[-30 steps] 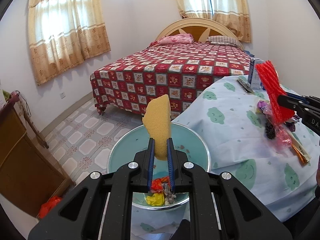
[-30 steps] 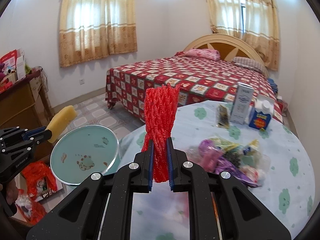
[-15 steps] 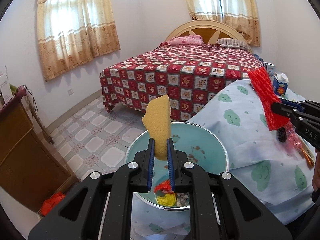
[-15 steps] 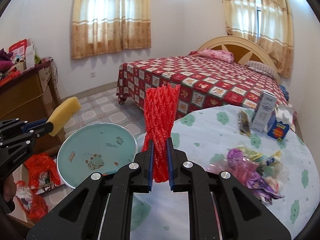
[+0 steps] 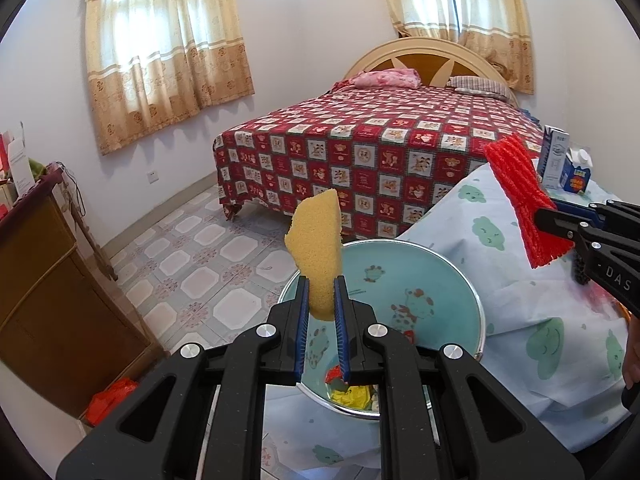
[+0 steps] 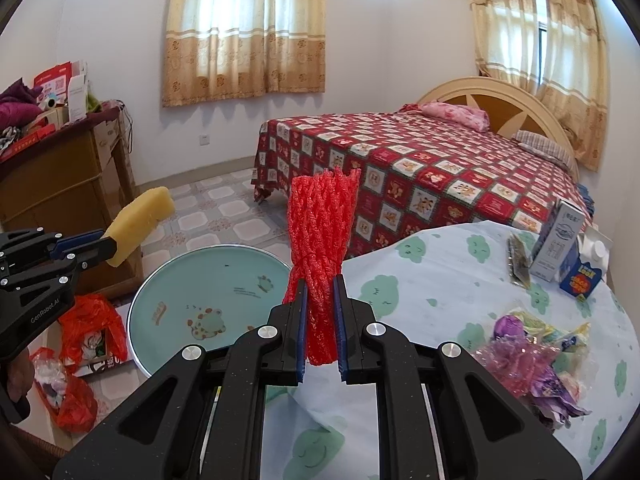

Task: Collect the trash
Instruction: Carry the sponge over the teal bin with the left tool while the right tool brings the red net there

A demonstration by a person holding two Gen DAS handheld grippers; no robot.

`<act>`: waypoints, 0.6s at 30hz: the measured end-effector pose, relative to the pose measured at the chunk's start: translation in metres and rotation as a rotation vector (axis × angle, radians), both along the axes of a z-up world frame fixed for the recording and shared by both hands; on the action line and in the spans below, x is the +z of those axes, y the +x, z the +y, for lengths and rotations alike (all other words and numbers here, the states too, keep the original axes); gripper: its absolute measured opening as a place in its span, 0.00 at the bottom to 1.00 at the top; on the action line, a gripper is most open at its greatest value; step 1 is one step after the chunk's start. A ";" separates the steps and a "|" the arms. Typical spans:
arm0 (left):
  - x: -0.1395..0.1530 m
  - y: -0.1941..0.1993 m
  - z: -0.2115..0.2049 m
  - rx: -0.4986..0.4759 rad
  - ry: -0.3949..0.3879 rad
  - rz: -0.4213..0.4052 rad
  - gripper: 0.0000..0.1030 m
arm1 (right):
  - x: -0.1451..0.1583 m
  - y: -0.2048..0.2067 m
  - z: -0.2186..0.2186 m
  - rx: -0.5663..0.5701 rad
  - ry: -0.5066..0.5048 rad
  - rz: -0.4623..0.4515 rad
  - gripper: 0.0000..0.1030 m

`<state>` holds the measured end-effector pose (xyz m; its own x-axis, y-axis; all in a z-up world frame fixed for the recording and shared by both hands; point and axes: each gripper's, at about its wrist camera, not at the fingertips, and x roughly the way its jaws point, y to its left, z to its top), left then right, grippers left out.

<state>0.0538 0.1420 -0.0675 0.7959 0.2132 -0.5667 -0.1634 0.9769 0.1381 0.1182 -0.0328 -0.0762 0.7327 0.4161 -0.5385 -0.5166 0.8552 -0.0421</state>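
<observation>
Carry step — left gripper (image 5: 321,298) clamped on sponge (image 5: 317,248), right gripper (image 6: 320,300) on red netting (image 6: 322,240), both near the basin (image 5: 432,264). Next — get over it, release.

Yellow sponge (image 5: 318,250) – red foam net (image 6: 322,256) – both upright

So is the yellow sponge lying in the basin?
No, the yellow sponge is pinched in the left gripper above the basin.

Your basin (image 6: 208,280) sits on the floor just left of the tabletop (image 6: 440,280). Cartons (image 6: 560,248) stand at the tabletop's far right, wrappers (image 6: 532,360) nearer you; the bed (image 6: 420,168) lies behind, the cabinet (image 6: 60,184) left.
</observation>
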 end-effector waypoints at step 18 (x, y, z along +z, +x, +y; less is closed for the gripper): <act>-0.004 0.002 0.019 0.042 -0.003 0.014 0.12 | -0.007 0.000 0.027 0.054 -0.029 0.008 0.12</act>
